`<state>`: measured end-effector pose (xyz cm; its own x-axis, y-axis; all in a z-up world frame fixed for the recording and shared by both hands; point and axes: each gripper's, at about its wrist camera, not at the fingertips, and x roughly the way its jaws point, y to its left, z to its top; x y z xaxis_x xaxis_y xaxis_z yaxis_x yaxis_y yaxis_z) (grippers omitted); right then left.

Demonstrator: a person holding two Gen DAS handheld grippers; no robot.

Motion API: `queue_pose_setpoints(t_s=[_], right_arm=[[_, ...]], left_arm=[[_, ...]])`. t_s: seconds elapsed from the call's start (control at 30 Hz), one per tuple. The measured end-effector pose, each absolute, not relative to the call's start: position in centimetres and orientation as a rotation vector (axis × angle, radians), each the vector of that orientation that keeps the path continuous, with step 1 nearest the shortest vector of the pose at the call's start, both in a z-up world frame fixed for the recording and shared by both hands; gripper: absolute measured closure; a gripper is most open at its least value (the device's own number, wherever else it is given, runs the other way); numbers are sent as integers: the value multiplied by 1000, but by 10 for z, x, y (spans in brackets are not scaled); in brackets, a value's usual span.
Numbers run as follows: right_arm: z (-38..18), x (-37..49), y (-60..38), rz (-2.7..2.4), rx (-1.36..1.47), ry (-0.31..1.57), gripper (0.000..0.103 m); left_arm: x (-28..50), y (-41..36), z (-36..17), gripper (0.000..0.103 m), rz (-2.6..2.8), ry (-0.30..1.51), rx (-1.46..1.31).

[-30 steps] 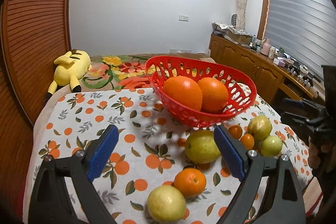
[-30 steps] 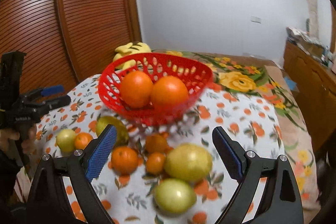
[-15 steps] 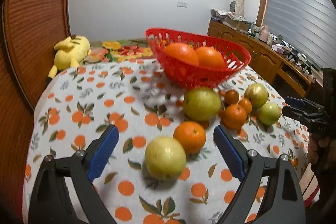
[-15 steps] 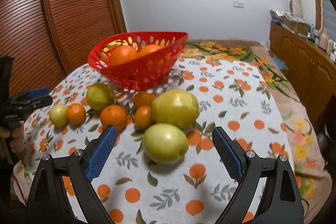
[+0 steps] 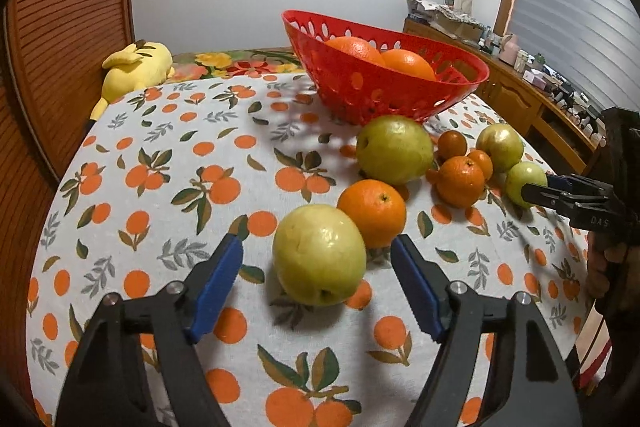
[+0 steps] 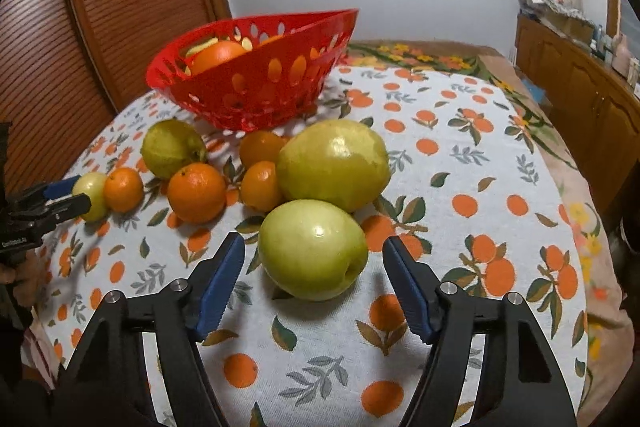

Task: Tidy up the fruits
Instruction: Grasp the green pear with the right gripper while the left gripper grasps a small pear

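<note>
On the near tablecloth, left gripper and right gripper each straddle a green pear, jaws closing, pads not touching.

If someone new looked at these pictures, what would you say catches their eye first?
Probably the red basket at the far side of the orange-print tablecloth, with two oranges inside. Then the loose fruit in front of it: a yellow-green pear sits between the closing left gripper jaws, untouched, and another pear likewise between the closing right gripper jaws.
</note>
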<state>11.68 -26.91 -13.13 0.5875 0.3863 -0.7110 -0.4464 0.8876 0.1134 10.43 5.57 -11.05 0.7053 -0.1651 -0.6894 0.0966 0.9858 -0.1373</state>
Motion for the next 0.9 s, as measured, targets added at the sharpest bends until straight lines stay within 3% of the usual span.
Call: queue_pose_setpoints(t_s=[0.13,0.27,0.73,0.9], right_arm=[[-136,120,-268,485,-73,831,32],[-139,123,-265,493,-78,849,45],[-137,103,-250,582,-85,802,45],[-138,102,-251,590,-68,798,45]], left_arm=[[107,58,-116,26,-141,788,-104],[108,57,-118,26,-140,786,-97],[111,58,-123,26,-137,799,-101],[115,56,-127,41,-133,815,-97]])
